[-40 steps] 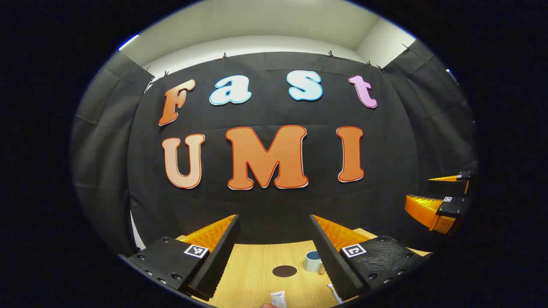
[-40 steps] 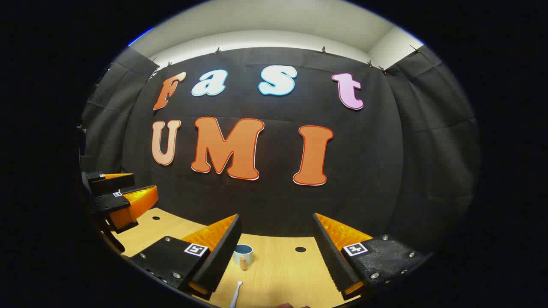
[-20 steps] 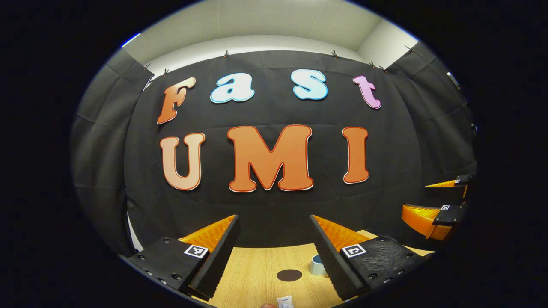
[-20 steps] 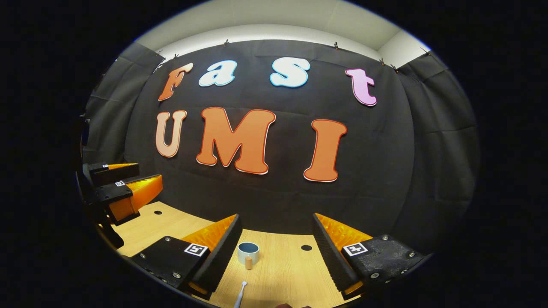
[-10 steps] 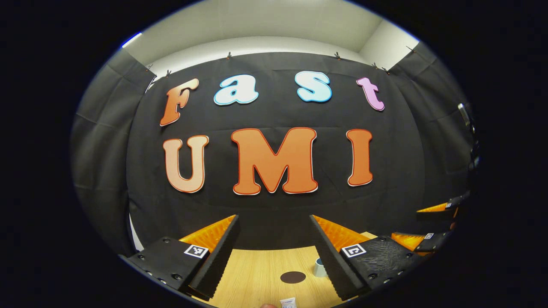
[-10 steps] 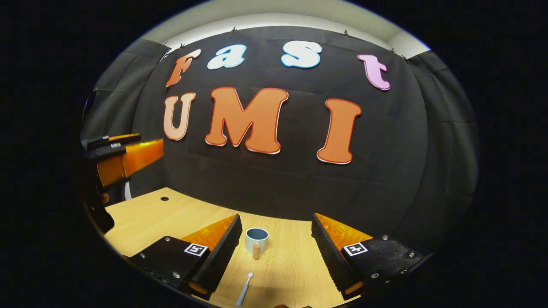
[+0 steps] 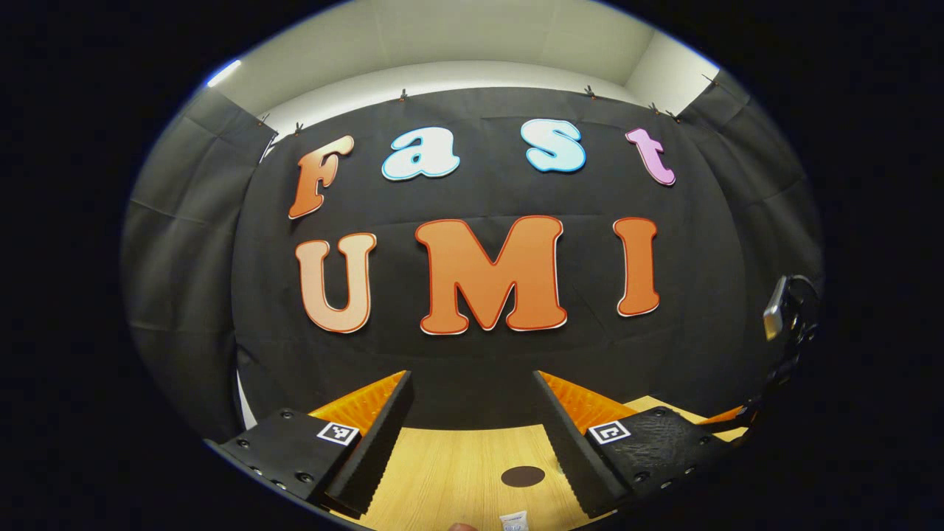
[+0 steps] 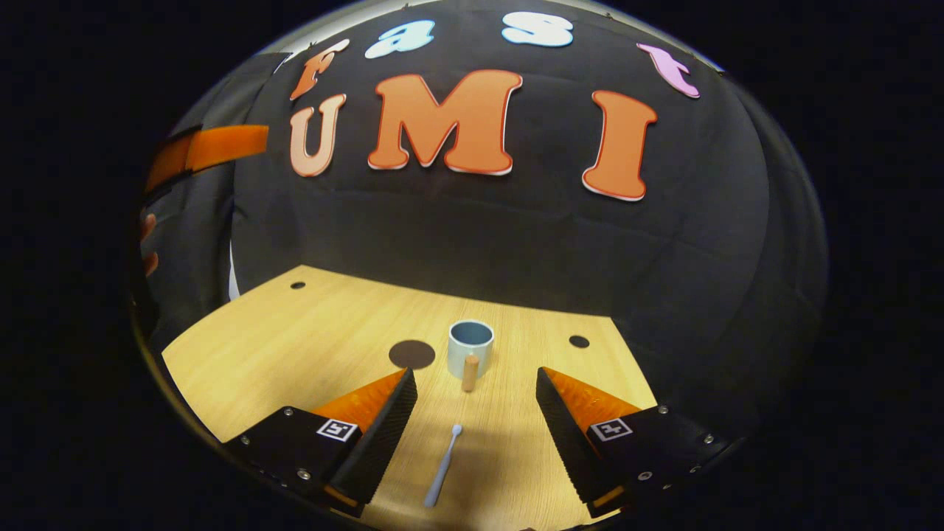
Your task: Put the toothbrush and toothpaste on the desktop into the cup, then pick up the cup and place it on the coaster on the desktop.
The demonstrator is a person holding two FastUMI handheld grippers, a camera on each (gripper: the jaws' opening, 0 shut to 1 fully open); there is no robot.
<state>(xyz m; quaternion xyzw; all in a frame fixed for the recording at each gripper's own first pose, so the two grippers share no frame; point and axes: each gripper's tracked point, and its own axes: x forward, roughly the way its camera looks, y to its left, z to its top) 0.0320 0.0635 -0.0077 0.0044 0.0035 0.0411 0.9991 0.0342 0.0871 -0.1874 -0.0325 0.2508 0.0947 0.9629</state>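
Both grippers spread, empty; toothbrush (image 8: 443, 464) lies between right gripper (image 8: 476, 383) fingers, cup (image 8: 470, 349) beyond.

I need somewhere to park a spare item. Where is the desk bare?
Bare wood spreads left of the coaster toward the desk edge. The middle is crowded: cup beside the coaster, toothbrush in front of it.

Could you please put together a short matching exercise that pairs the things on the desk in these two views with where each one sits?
Things
1. toothbrush
2. cup
3. coaster
4. toothpaste

Places
A. just left of the cup in the right gripper view
B. between the right gripper's open fingers, lying flat
C. at the bottom edge of the left gripper view
D. upright, beyond the toothbrush

Pairs: 1-B, 2-D, 3-A, 4-C
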